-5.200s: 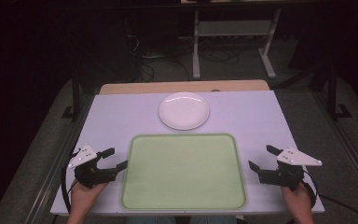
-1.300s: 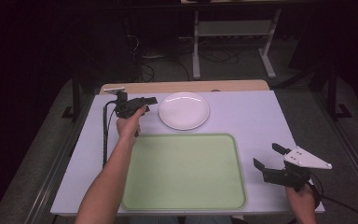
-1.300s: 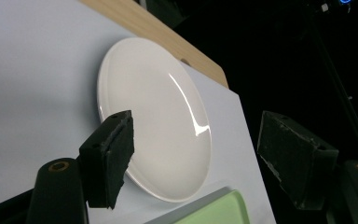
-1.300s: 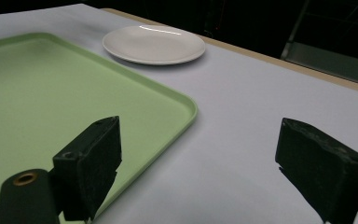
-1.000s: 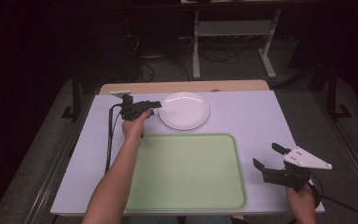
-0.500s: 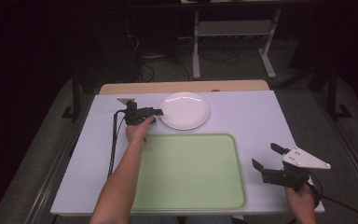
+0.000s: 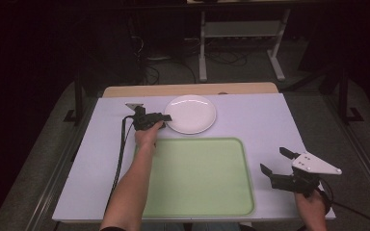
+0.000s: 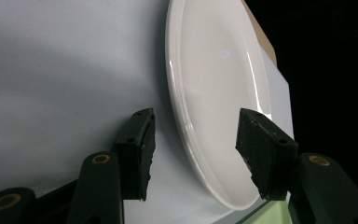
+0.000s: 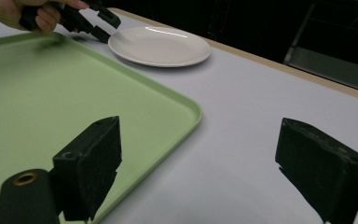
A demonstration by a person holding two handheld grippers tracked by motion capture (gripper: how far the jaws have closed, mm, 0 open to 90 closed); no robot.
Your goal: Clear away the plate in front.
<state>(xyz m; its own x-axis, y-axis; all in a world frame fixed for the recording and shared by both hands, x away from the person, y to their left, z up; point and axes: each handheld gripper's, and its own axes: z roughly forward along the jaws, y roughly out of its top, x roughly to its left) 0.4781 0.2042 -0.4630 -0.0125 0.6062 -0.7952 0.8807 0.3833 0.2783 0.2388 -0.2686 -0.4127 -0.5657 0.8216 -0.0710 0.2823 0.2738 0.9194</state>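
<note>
A white plate lies on the pale table at the back, just beyond a green tray. My left gripper sits at the plate's left rim. In the left gripper view the plate has its rim between the two jaws of this gripper; the jaws have just been closing, and the pads still stand apart from the rim. My right gripper hovers open and empty off the tray's right edge. The right gripper view shows the tray, the plate and the left gripper.
The table has a wooden strip along its far edge. A black cable trails from the left gripper across the table's left side. A metal stand rises on the dark floor behind.
My left gripper has come down and slid right, onto the plate's left rim, and its jaws have narrowed. The right gripper has stayed in place.
</note>
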